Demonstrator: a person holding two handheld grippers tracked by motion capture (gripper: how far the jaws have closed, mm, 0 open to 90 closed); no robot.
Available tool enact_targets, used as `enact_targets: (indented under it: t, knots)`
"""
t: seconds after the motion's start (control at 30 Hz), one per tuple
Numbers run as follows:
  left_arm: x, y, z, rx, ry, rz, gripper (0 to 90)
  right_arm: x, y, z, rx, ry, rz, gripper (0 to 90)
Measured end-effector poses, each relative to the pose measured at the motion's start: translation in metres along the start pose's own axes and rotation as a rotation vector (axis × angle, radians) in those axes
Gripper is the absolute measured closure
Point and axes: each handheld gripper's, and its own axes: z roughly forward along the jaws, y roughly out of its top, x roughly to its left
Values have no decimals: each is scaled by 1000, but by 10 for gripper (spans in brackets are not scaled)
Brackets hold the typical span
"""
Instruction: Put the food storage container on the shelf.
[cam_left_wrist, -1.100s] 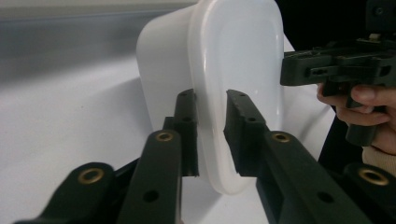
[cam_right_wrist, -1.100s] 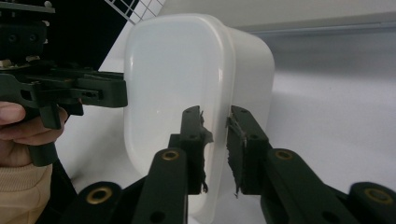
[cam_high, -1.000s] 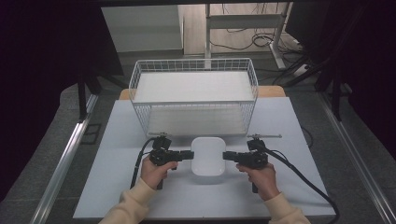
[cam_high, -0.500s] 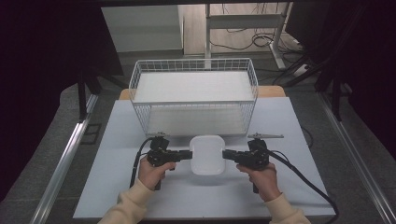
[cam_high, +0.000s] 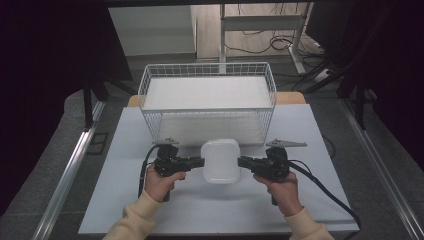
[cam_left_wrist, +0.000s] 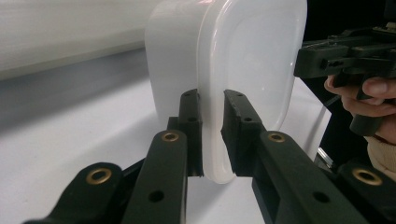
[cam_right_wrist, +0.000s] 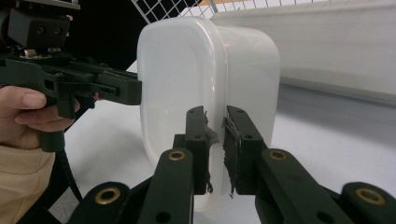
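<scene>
i have the left gripper (cam_high: 200, 162) and right gripper (cam_high: 241, 162) each pinching a rim of the white tub (cam_high: 219, 160), lifting it near the table's middle; next, carry it level over the wire basket (cam_high: 207, 69).

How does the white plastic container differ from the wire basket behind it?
The container is smaller, solid and translucent; the basket is larger, open white mesh. The container is clamped by its rim between the left claw and right claw; the basket sits on the table untouched. Both are white.
</scene>
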Motion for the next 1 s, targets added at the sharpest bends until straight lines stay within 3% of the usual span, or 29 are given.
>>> enact_targets:
  t: [0.43, 1.0]
  knots:
    - [-8, 15, -16, -40, 24, 47, 786, 11, 17, -4, -38, 4, -56, 803]
    - [-26, 56, -43, -95, 34, 114, 788, 27, 58, -17, -99, 16, -127, 803]
